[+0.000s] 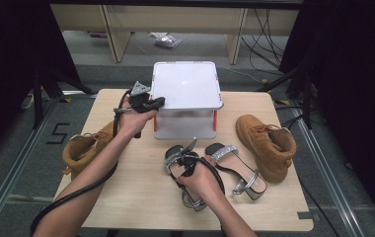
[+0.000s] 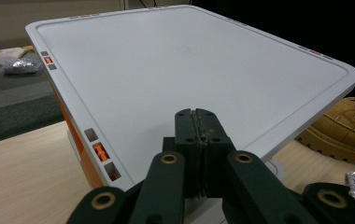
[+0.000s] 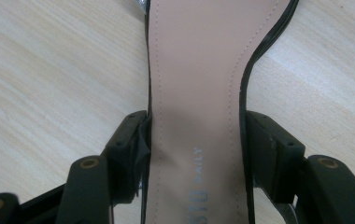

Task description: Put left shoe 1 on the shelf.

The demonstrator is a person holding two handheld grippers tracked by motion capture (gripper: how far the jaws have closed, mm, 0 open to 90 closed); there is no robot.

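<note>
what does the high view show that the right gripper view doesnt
High view alone: the white stand, two tan boots, the second sandal, the left gripper by the stand's corner, and both forearms.

Right gripper view alone: the sandal's pink insole up close, with faint printed lettering and stitching along its edge, and the right gripper's jaws standing on either side of the sole at its narrow middle.

Both: that sandal, the right gripper over it, and the wooden table.
</note>
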